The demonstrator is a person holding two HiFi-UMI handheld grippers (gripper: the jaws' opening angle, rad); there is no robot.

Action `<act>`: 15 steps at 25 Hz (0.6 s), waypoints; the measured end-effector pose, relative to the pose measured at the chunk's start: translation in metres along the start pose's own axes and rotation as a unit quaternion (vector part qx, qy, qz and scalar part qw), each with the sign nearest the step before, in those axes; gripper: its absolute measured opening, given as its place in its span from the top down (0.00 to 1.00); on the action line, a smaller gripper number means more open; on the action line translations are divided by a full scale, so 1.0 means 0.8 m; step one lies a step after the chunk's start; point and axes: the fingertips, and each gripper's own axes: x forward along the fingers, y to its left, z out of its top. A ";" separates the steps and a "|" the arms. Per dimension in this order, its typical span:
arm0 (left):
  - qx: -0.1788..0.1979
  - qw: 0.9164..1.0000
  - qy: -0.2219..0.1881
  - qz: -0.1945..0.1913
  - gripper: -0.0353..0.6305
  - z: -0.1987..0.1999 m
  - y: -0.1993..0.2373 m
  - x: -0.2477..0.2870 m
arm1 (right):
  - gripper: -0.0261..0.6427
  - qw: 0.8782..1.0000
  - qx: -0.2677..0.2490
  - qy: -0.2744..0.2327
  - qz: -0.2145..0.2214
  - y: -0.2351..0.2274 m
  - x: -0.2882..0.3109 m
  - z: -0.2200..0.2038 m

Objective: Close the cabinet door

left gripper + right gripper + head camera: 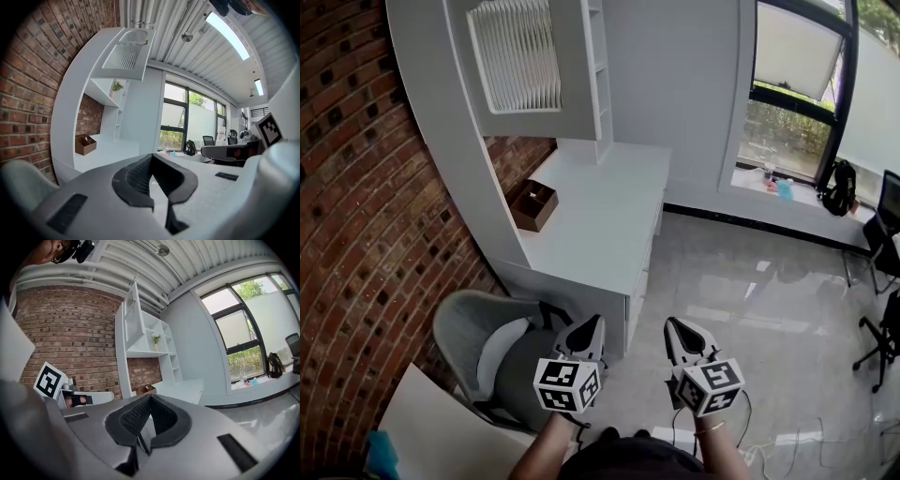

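Note:
The white cabinet door (516,66), with a ribbed panel, stands open from the upper shelf unit above the desk. It also shows in the left gripper view, where the door (129,54) sits high up, and the right gripper view sees the door (132,317) nearly edge-on. My left gripper (591,330) and right gripper (680,333) are held side by side low in the head view, well back from the cabinet. Both point roughly level toward the desk. The left gripper (152,157) and the right gripper (150,399) each have their jaws together with nothing between them.
A white desk (600,216) runs under the shelves and carries a brown box (532,204). A grey chair (487,352) stands just left of my left gripper. A brick wall (356,187) fills the left. Black office chairs (886,281) and a black bag (839,187) are by the window.

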 end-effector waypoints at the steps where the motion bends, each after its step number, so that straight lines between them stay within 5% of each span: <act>1: 0.000 1.000 0.000 0.000 0.93 -0.001 0.000 0.001 | 0.96 1.000 0.000 0.001 -0.001 -0.001 0.000 -0.001; 15: 0.028 0.999 -0.027 0.010 0.93 0.039 0.001 0.007 | 0.96 0.998 -0.031 -0.032 0.039 0.012 0.028 0.052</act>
